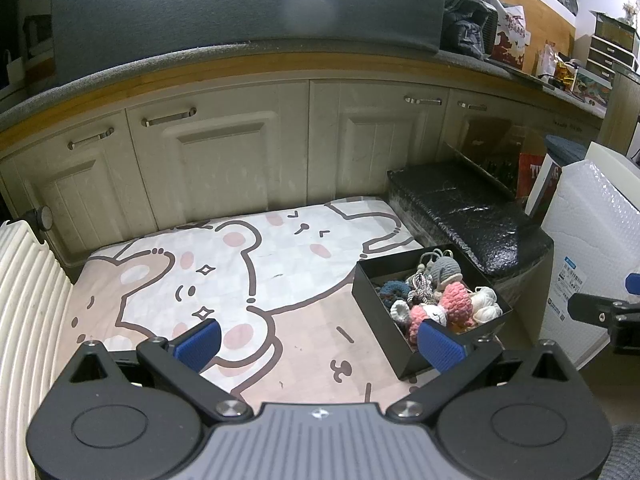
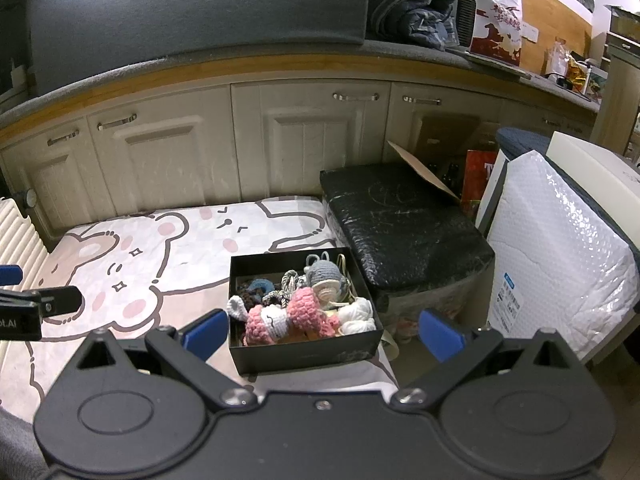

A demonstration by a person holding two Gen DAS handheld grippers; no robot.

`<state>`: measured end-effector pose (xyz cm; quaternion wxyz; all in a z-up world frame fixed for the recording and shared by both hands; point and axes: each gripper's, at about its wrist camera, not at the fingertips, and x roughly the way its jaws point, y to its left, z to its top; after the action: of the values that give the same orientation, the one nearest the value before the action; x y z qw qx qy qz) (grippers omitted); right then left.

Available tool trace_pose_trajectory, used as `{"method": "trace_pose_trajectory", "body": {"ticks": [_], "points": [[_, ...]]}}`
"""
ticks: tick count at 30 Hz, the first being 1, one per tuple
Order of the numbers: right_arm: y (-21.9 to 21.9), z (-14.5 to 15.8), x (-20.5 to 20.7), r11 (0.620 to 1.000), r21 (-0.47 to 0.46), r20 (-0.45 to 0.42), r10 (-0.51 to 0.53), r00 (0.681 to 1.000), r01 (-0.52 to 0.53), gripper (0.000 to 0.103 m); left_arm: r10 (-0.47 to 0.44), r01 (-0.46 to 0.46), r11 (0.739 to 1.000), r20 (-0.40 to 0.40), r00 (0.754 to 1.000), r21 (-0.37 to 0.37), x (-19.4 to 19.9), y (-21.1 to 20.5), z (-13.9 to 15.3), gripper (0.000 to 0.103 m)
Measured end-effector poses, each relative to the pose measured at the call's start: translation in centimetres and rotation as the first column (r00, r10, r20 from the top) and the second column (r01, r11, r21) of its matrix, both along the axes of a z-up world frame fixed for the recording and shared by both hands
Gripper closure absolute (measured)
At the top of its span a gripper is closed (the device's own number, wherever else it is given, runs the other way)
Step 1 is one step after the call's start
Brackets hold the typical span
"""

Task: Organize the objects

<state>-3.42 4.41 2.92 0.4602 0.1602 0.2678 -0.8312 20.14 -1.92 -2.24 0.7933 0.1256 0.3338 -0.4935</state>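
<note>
Both tongs, left (image 1: 318, 342) & right (image 2: 323, 334), are gaping empty; right is lining up w/ black box (image 2: 304, 354) of crochet toys (image 2: 292, 312): advise pinching one toy only, not rim.

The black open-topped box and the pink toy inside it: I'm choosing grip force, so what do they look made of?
The black open-topped box looks like matte cardboard or stiff paperboard: thin straight walls, sharp corners, no gloss. It could be plastic. The pink toy looks like crocheted yarn, since bumpy stitch loops show across its surface, so it is probably soft and squashable.
</note>
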Motion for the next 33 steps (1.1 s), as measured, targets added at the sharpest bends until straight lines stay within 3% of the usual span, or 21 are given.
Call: {"method": "trace_pose_trajectory", "body": {"ticks": [33], "points": [[-0.04, 0.06, 0.01, 1.000, 0.003, -0.008, 0.005, 1.000, -0.005, 0.000, -0.077, 0.077, 0.997, -0.007, 0.997, -0.008, -0.27, -0.03, 0.05, 0.000]]}}
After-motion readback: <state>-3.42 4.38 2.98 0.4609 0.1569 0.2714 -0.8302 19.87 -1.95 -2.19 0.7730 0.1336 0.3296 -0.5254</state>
